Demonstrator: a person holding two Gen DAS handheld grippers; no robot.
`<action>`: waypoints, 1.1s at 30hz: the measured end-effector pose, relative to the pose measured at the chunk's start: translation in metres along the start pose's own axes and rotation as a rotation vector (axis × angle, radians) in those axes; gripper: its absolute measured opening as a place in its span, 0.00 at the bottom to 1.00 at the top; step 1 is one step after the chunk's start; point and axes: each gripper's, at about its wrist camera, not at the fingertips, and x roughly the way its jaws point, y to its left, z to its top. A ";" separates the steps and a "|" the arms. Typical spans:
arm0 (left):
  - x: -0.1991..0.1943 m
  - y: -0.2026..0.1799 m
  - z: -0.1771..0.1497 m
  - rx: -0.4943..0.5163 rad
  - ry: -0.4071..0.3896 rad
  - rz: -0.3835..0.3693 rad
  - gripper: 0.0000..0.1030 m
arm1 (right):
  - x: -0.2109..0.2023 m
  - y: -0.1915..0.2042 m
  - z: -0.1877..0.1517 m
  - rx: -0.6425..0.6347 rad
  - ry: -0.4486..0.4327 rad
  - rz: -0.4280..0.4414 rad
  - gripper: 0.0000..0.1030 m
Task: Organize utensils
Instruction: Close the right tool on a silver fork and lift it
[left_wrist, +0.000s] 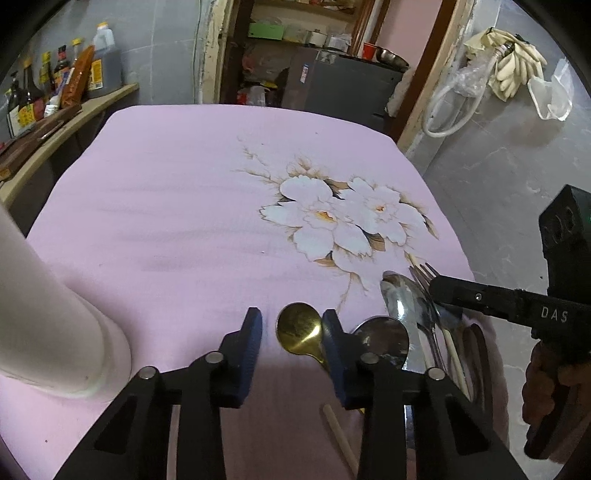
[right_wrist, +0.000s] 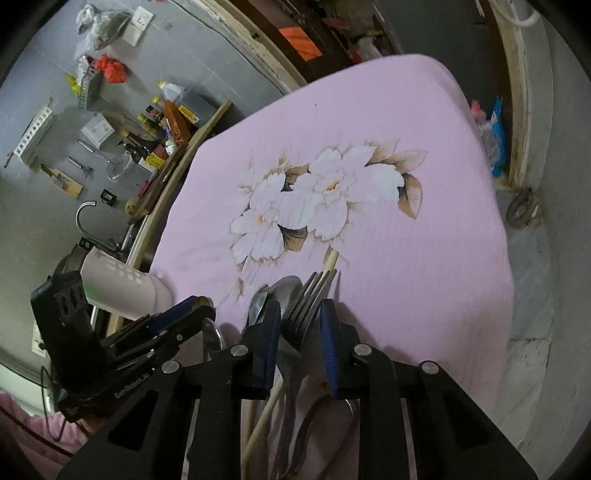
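Note:
A pile of utensils lies at the near right of the pink flowered cloth (left_wrist: 177, 206): a gold spoon (left_wrist: 298, 329), a round steel spoon (left_wrist: 382, 338), a long steel spoon (left_wrist: 404, 297), forks (left_wrist: 424, 275) and a wooden chopstick (left_wrist: 341, 439). My left gripper (left_wrist: 291, 332) is open, its jaws standing around the gold spoon's bowl. My right gripper (right_wrist: 299, 328) is open over the pile, with the forks (right_wrist: 308, 299) and steel spoons (right_wrist: 275, 291) between its jaws. It also shows in the left wrist view (left_wrist: 448, 295). A white utensil holder (left_wrist: 44, 317) lies on its side at the left.
A wooden shelf (left_wrist: 74, 122) with sauce bottles runs along the table's left side. A sink tap (right_wrist: 83, 216) stands beyond it. The table's right edge drops to a grey floor (left_wrist: 517, 177). The white holder (right_wrist: 122, 291) lies close to the left gripper (right_wrist: 177, 325).

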 end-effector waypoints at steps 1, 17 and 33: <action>0.000 0.001 0.000 0.001 0.003 -0.001 0.25 | 0.002 0.000 0.001 0.015 0.009 0.009 0.15; -0.042 -0.005 0.012 0.031 -0.039 -0.016 0.03 | -0.037 0.031 -0.029 0.165 -0.152 0.063 0.03; -0.190 0.040 0.041 0.101 -0.355 -0.030 0.03 | -0.136 0.178 -0.053 0.082 -0.640 -0.001 0.02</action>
